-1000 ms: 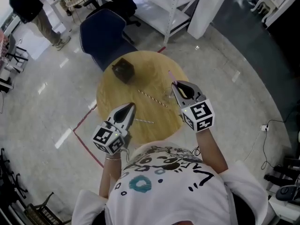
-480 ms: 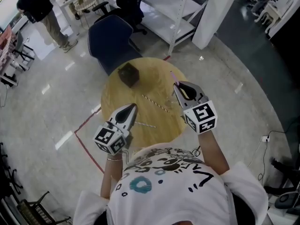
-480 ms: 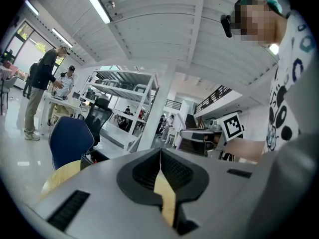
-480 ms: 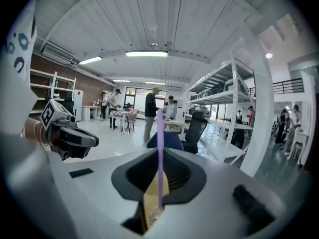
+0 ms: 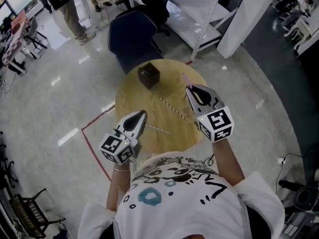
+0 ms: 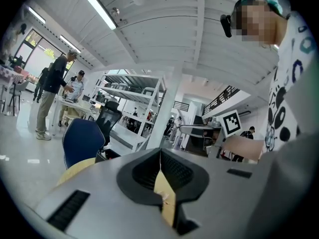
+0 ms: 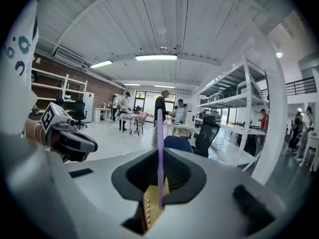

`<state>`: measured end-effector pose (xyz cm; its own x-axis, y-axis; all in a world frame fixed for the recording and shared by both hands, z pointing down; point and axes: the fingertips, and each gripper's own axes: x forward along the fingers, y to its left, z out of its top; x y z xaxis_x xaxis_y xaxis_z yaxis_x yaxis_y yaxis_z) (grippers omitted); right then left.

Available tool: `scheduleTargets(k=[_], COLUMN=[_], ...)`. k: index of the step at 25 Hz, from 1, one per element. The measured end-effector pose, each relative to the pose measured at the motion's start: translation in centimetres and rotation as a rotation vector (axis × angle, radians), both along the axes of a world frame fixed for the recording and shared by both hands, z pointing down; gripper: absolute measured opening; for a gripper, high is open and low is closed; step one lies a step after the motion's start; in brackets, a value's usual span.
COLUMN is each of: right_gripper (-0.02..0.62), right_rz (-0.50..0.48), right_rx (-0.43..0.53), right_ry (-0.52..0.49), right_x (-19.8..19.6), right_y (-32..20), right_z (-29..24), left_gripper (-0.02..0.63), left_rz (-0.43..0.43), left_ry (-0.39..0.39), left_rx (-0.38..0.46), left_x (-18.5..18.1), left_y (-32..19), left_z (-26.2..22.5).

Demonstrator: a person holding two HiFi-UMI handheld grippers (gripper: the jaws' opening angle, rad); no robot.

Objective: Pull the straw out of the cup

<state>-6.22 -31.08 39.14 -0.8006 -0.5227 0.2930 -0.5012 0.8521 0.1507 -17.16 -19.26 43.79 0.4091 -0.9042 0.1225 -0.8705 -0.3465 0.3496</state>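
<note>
My right gripper is shut on a thin purple straw, which stands upright out of the closed jaws; in the head view the straw pokes past the tips over the round wooden table. My left gripper hovers over the table's near edge, shut with nothing in it. A striped straw and a second thin straw lie flat on the tabletop. I cannot make out a cup; the right gripper covers that part of the table.
A small dark box stands at the table's far side. Behind it is a blue chair, then white shelving. A person stands at the far left. Red tape marks the floor.
The head camera has shifted, so the table sits a little further right in view. Both grippers keep their poses; the right one still holds the purple straw.
</note>
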Motion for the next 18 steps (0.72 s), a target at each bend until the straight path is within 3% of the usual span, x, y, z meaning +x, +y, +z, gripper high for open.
scheduleTargets(k=[18], right_gripper=[0.044], right_rz=[-0.091], right_rx=[-0.125], right_ry=[0.007], right_x=[-4.0], right_y=[2.0], right_z=[5.7], left_gripper=[0.017], left_rz=[-0.095], left_ry=[0.006], left_rx=[-0.090], left_x=[-3.1], left_y=[2.2], left_z=[3.0])
